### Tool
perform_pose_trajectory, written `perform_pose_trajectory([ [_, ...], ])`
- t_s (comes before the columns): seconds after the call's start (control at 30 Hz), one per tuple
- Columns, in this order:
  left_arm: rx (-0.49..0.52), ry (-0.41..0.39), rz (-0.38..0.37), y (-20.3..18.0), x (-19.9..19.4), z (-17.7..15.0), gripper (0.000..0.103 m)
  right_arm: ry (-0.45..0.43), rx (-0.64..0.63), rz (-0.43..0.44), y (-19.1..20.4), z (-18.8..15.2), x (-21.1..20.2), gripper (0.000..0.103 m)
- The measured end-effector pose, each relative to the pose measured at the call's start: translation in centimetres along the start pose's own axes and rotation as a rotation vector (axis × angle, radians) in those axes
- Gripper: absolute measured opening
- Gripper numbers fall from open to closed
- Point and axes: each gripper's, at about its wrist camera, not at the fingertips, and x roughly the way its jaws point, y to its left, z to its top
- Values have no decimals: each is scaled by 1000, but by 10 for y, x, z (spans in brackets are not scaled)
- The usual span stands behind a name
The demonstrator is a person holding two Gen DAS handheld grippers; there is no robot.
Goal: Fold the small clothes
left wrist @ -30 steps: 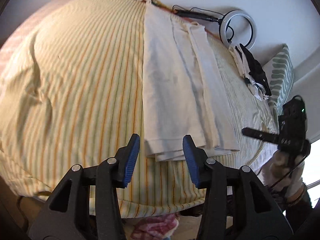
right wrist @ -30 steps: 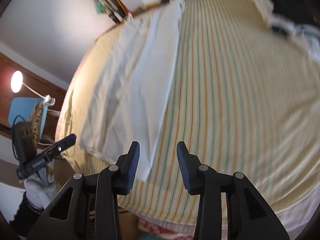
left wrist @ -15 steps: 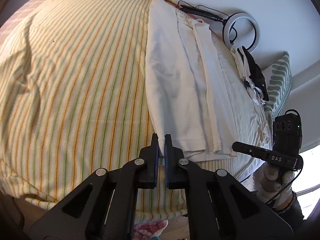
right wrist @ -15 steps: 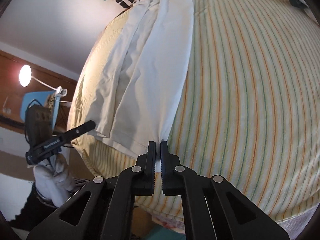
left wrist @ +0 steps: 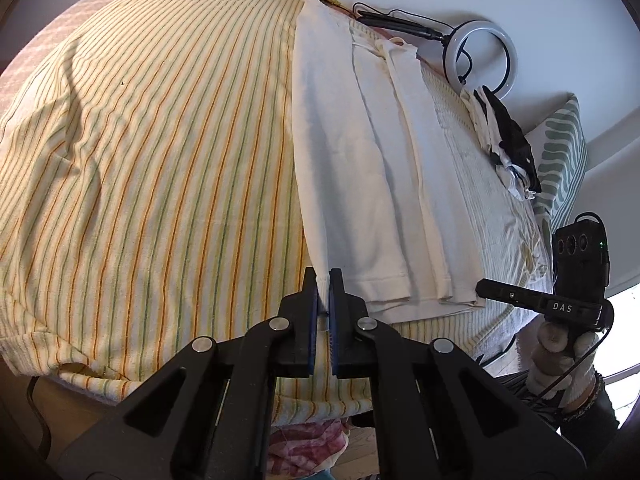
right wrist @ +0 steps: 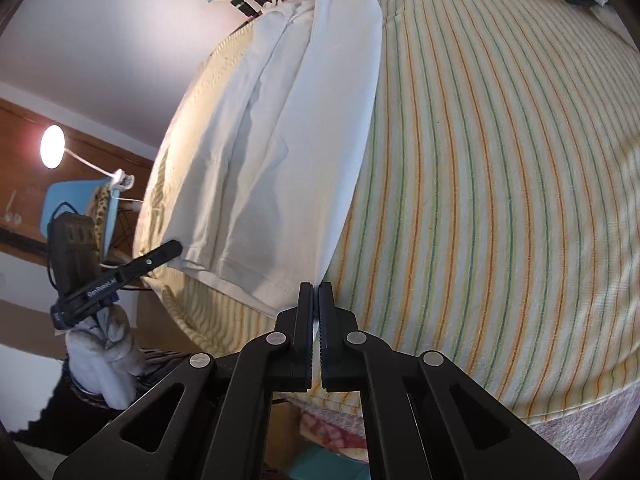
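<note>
A cream white garment (left wrist: pixel 360 160) lies lengthwise on the striped bedspread (left wrist: pixel 160 160), folded into a long narrow strip with thin straps at the far end. My left gripper (left wrist: pixel 323 280) is shut on the near left corner of its hem. My right gripper (right wrist: pixel 315 294) is shut on the near right corner of the same garment (right wrist: pixel 288 128), at the hem. Each gripper shows in the other's view: the right one (left wrist: pixel 540 300) and the left one (right wrist: pixel 116 276), both near the bed's front edge.
A ring light (left wrist: pixel 480 56) and a black stand lie at the far edge of the bed. A small pile of black and white clothes (left wrist: pixel 504 140) and a green patterned pillow (left wrist: pixel 564 148) are at the far right. A desk lamp (right wrist: pixel 52 152) glows beside the bed.
Both grippers went from open to shut on the near hem corners of the garment. They have since held their grip with little movement.
</note>
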Motion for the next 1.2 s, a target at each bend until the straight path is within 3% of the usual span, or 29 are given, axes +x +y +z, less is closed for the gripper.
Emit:
perform_pose_trajectory([
  [0.37,-16,-44,-55,-16,-14,36,2,-67,74,126,-11,28,-30,1],
  [0.8,-21,-82,-11,-22,17,112,2,-175,95,106,-14,100,-30,1],
  [1.1,-27,-66,40,-16,43,131,2,-173,104,50,-25,136,-8,1],
  [1.17,-22,-71,52,-16,44,134,3,-174,96,44,-25,140,-4,6],
  [1.2,-22,-71,53,-16,43,136,9,-177,88,33,-24,144,-3,6],
])
